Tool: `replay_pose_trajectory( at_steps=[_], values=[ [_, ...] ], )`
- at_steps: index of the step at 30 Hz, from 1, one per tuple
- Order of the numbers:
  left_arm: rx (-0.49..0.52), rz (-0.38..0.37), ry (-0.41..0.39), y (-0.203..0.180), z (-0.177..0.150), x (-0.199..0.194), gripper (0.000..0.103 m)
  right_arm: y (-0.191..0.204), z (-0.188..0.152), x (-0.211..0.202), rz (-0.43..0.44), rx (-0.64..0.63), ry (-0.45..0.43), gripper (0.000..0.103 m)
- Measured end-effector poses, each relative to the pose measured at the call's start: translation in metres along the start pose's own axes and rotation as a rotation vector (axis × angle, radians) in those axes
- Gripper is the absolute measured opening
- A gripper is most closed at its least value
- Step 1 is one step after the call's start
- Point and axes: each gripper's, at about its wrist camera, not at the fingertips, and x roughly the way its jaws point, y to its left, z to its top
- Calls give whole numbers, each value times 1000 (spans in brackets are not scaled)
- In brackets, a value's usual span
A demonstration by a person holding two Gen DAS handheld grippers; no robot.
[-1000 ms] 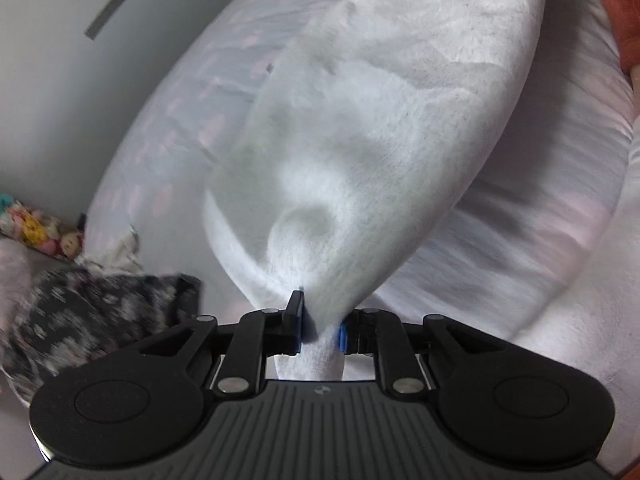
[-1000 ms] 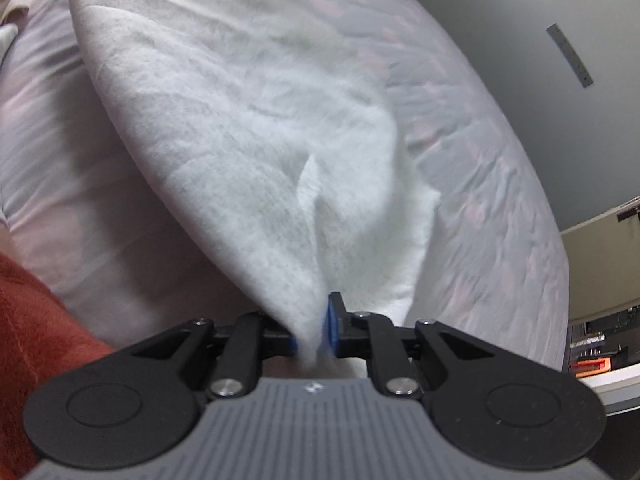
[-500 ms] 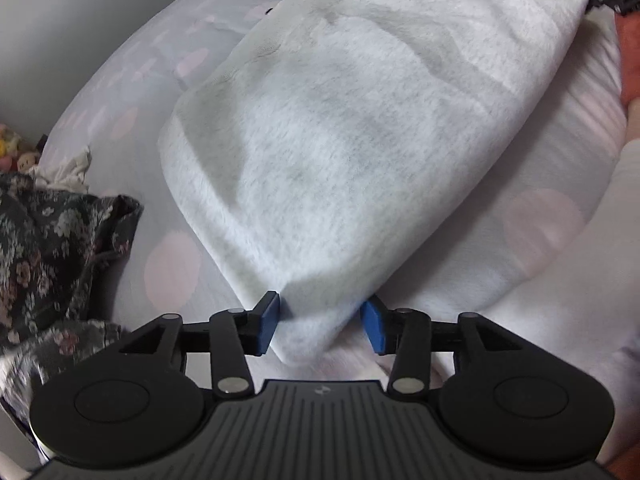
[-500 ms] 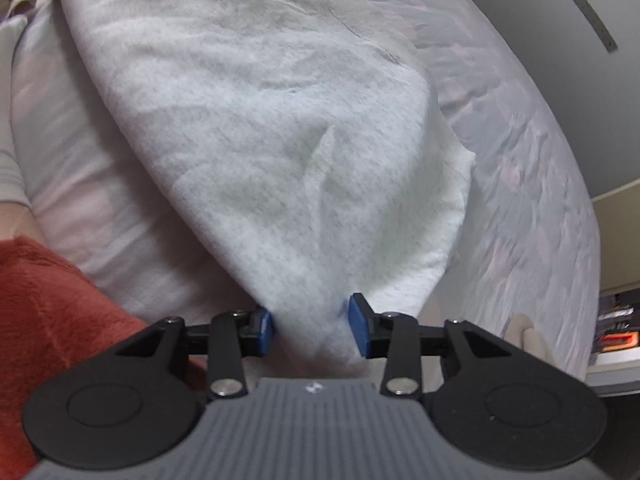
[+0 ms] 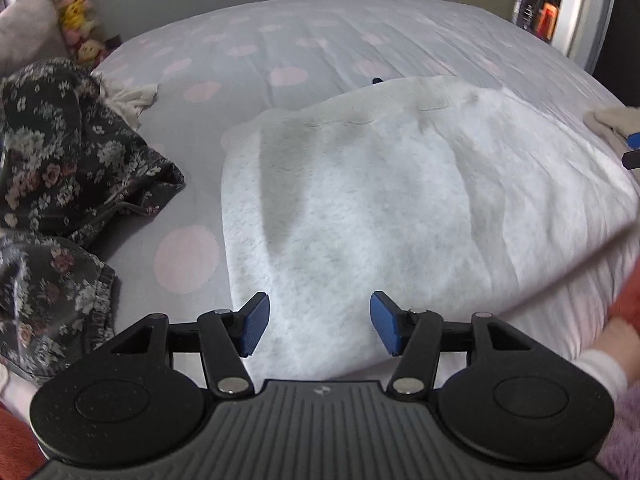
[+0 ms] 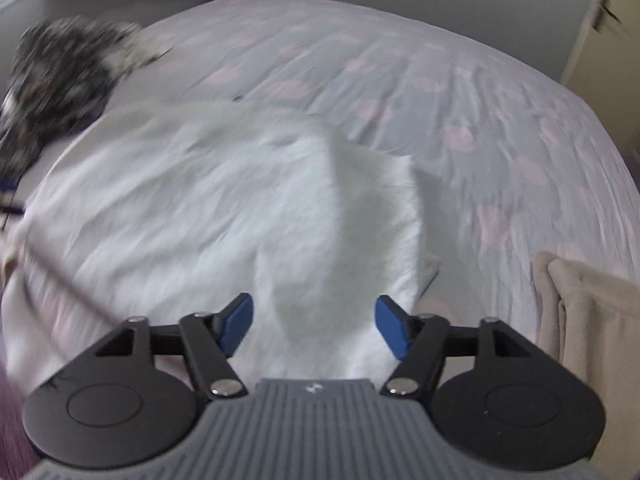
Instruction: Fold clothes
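A white fleecy garment (image 5: 380, 200) lies spread on the bed, seen also in the blurred right wrist view as the same white garment (image 6: 224, 216). My left gripper (image 5: 318, 326) hovers open over its near left edge, blue pads wide apart, nothing held. Over the garment's near right part my right gripper (image 6: 314, 326) is open too, with a raised fold of cloth just ahead of it. The right gripper's blue tip (image 5: 633, 138) shows at the far right edge of the left wrist view.
The bedsheet (image 5: 248, 52) is grey with pink dots. A dark floral garment (image 5: 60, 152) is heaped at the left with a small white cloth (image 5: 132, 96) behind it. A beige folded cloth (image 6: 588, 312) lies at the right. Soft toys (image 5: 76, 12) and a shelf (image 5: 540, 12) stand beyond the bed.
Both grippers were shut on the white garment's corners and held it up; they lowered it onto the bed, opened and drew back, so it now lies flat.
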Motion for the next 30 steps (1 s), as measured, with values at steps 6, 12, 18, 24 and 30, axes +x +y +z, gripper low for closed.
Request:
replay_pose_trajectory(
  at_steps=[6, 12, 18, 24, 30],
  values=[
    [-19, 31, 16, 2, 16, 24, 54, -58, 15, 49, 23, 332, 63, 77],
    [-17, 22, 32, -4, 19, 41, 54, -92, 12, 92, 30, 557, 117, 74],
    [-32, 26, 47, -4, 14, 52, 59, -80, -8, 103, 51, 551, 169, 73],
    [-69, 29, 51, -2, 8, 55, 65, -88, -14, 103, 98, 609, 176, 75],
    [-103, 29, 62, 1, 4, 59, 69, -91, -21, 102, 175, 642, 153, 69]
  ],
)
